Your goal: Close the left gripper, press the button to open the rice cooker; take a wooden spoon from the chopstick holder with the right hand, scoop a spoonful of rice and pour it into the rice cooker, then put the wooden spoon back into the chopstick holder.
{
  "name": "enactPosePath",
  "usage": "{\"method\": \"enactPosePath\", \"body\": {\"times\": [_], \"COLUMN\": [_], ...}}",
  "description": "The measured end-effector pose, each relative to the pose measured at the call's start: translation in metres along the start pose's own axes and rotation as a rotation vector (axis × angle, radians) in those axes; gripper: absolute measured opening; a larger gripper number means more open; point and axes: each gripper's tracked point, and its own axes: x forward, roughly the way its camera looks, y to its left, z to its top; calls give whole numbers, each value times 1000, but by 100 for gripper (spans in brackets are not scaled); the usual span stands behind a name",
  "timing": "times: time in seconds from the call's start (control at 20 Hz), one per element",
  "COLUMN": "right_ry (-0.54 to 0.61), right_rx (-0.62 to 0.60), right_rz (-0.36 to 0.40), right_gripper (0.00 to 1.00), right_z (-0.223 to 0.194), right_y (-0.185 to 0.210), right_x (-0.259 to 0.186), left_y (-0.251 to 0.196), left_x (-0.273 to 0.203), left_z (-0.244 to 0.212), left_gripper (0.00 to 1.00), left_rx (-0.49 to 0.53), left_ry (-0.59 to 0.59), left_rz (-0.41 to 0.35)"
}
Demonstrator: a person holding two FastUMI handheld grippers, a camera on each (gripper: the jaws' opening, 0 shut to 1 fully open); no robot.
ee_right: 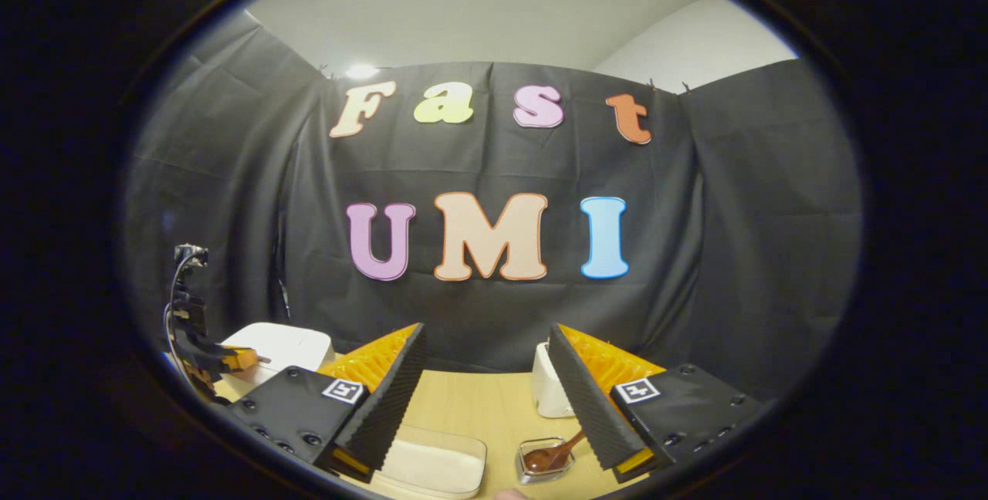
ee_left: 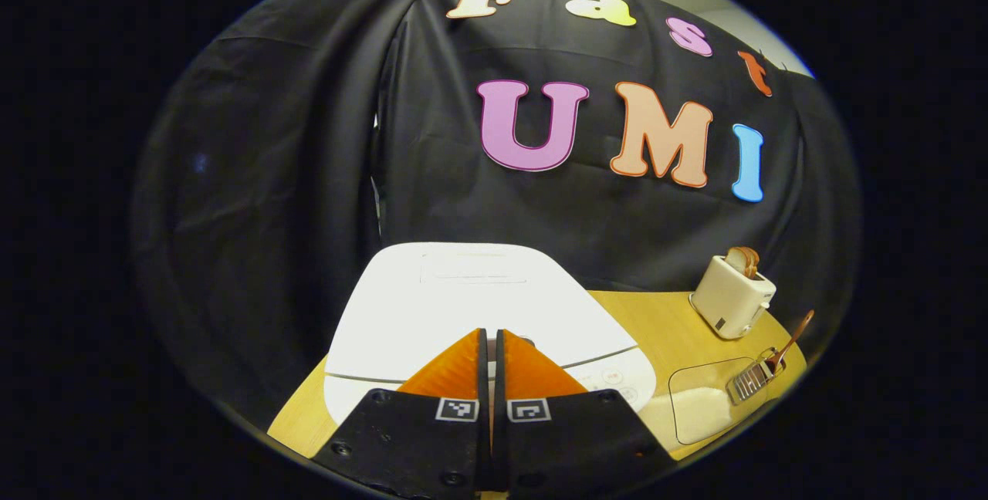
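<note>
The white rice cooker (ee_left: 478,299) stands with its lid down in the left gripper view. My left gripper (ee_left: 491,336) is shut, its tips just above the front of the lid by the control panel, holding nothing. A wooden spoon (ee_left: 795,334) leans in the chopstick holder (ee_left: 750,382) at the right, beside a clear container of rice (ee_left: 701,407). In the right gripper view my right gripper (ee_right: 486,342) is open and holds nothing, above the table. Below it are the rice container (ee_right: 436,469) and the holder (ee_right: 544,460) with the spoon (ee_right: 559,450). The cooker (ee_right: 274,346) and left gripper (ee_right: 208,357) show far left.
A cream toaster (ee_left: 733,295) with bread slices stands at the back right of the wooden table (ee_left: 656,322); in the right gripper view the toaster (ee_right: 544,392) sits partly behind the right finger. Black cloth closes the back and sides.
</note>
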Motion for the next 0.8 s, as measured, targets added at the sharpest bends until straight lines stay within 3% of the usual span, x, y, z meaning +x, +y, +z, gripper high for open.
{"method": "enactPosePath", "body": {"times": [0.35, 0.45, 0.6, 0.8], "right_ry": [-5, -5, -3, -6], "right_rx": [17, 21, 32, 41], "right_rz": [-4, 0, 8, 13], "right_gripper": [98, 98, 98, 98], "right_z": [1, 0, -2, -2], "right_y": [-11, -11, -13, -17], "right_x": [3, 4, 7, 11], "left_y": [-3, -5, -12, -14], "left_x": [-11, -16, -22, -38], "left_z": [56, 69, 82, 101], "left_gripper": [1, 11, 39, 83], "left_rx": [70, 67, 123, 98], "left_ry": [-129, -158, -192, -252], "left_rz": [25, 28, 30, 49]}}
